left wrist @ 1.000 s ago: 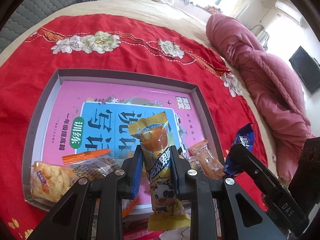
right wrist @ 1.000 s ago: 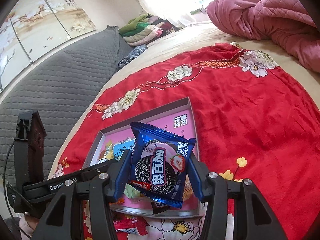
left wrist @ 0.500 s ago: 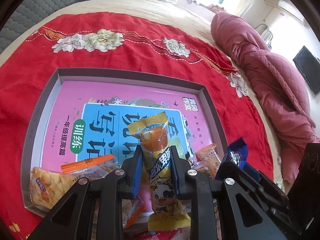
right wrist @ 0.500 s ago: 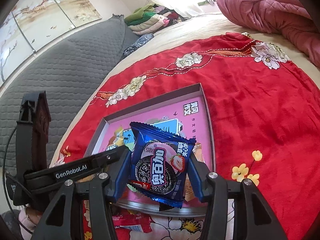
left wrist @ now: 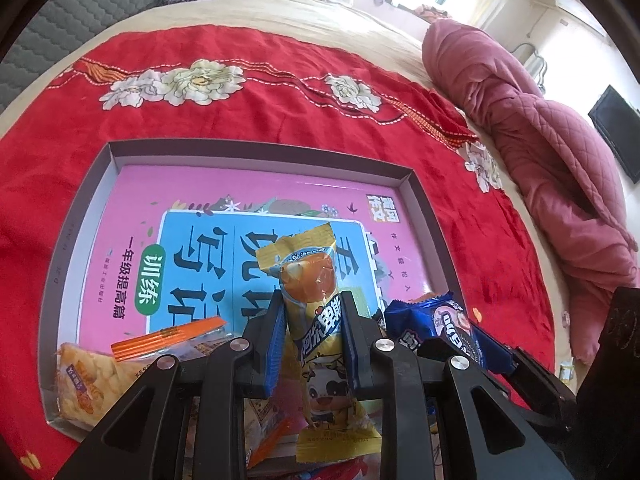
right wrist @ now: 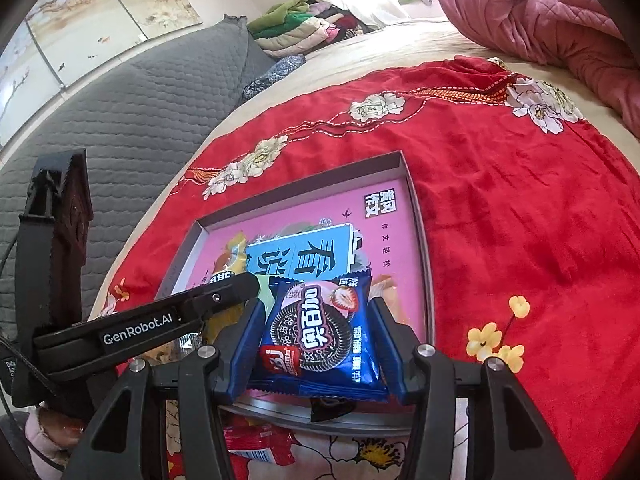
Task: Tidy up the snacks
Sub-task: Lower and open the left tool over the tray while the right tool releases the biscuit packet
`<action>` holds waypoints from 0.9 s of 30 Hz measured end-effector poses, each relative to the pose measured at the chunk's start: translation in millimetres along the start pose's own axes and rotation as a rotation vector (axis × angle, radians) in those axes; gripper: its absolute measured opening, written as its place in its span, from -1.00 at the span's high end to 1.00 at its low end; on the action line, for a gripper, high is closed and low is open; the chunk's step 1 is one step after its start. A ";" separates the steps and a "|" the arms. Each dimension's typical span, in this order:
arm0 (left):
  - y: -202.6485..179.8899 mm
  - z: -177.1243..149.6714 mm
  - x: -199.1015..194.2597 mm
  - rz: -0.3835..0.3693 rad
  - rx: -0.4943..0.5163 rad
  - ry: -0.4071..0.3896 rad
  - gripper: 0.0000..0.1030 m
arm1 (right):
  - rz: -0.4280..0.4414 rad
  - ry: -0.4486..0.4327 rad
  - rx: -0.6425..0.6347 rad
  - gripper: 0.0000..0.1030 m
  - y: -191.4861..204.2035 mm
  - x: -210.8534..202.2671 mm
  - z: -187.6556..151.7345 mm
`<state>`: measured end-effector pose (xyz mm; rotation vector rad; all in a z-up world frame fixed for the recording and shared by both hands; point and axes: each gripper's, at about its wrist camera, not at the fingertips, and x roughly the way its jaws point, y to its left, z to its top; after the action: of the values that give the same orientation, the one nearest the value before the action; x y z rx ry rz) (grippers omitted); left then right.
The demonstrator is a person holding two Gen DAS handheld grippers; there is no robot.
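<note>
Item: snack sorting, shallow grey box (left wrist: 80, 216) lying on a red flowered blanket (left wrist: 240, 120), a pink book cover (left wrist: 132, 200) lining its floor.

Left to right, left wrist view:
- Cracker packet (left wrist: 86, 384) with an orange-edged packet (left wrist: 176, 334) beside it, both resting in the box's near left corner.
- Left gripper (left wrist: 312, 344), jaws pressed together on a yellow snack stick (left wrist: 320, 336), holding it upright over the near edge of the box.
- Right gripper (right wrist: 316, 344), jaws part spread and pinching a blue cookie packet (right wrist: 320, 332) by its sides, hanging over the box's near right corner.
- Red wrapper (right wrist: 256, 446) lying on the blanket outside the near wall; possibly a snack waiting to be sorted, though little of it is showing.

Change over the last second: the cookie packet is now sitting lower and further in over the box floor, closer to the yellow stick; the left grip is staying as it was.

Meaning for the task: both packets are probably about to be released into the box, joining those already lying there.
</note>
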<state>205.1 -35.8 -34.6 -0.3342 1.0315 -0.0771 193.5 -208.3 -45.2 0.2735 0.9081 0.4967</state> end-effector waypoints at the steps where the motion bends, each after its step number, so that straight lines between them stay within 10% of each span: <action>1: -0.1 0.0 0.6 0.000 0.000 0.001 0.50 | -0.001 0.001 0.001 -0.03 -0.3 0.2 0.0; 27: -4.1 -1.8 3.3 0.024 0.029 0.032 0.14 | -0.028 0.011 0.035 -0.04 -7.4 -0.5 2.4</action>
<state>205.7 -40.8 -36.9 -0.2950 1.0646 -0.0753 197.3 -215.0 -46.7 0.2899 0.9310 0.4574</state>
